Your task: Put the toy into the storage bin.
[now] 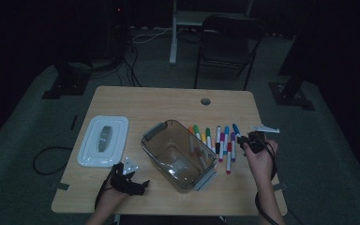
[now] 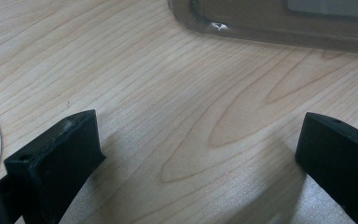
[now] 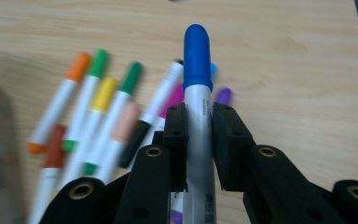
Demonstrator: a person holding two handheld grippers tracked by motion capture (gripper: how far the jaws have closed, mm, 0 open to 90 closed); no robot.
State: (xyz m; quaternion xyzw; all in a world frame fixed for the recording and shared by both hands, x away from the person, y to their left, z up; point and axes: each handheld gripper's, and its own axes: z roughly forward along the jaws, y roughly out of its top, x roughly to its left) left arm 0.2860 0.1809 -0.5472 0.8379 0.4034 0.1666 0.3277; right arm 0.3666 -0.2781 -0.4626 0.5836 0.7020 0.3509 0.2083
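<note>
Black jaws of right gripper (image 3: 199, 123) clamped on blue-capped marker (image 3: 197, 93), lifted above marker row (image 1: 215, 140) near worktop's right edge. Carry it level over clear bin (image 1: 178, 154) at centre, drop low. Left gripper (image 2: 196, 158) spread wide, holding nothing, front-left.

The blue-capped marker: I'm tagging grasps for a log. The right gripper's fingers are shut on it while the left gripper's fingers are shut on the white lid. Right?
Not quite. The right gripper is indeed shut on the blue-capped marker, but the left gripper holds nothing: the left gripper view shows its fingers standing wide apart over bare table, with the white lid lying apart from them.
</note>
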